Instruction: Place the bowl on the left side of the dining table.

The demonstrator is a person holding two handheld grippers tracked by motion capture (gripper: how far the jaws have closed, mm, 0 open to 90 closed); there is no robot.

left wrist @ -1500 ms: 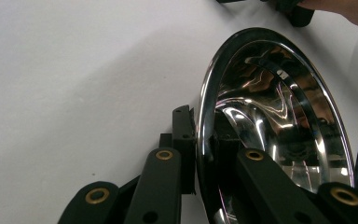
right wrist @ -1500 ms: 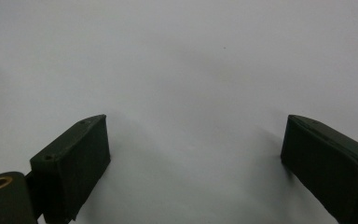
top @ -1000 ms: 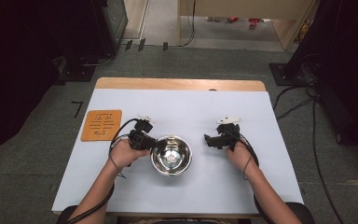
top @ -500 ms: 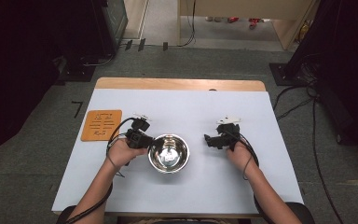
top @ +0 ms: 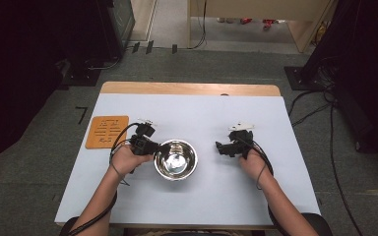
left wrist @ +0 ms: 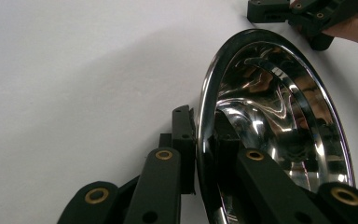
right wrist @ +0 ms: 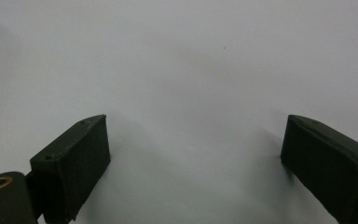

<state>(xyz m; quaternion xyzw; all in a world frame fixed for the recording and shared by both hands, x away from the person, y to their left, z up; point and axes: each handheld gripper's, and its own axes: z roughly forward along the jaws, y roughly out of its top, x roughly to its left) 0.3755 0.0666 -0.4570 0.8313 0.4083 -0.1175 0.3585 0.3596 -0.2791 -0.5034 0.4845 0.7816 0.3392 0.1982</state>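
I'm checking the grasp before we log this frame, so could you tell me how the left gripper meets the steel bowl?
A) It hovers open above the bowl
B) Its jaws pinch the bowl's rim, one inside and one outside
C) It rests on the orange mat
B: the left gripper has one jaw outside and one inside the rim of the steel bowl, clamped on it.

I counted one steel bowl (top: 175,160), one orange mat (top: 107,131), and two grippers: left gripper (top: 153,146), right gripper (top: 220,147).
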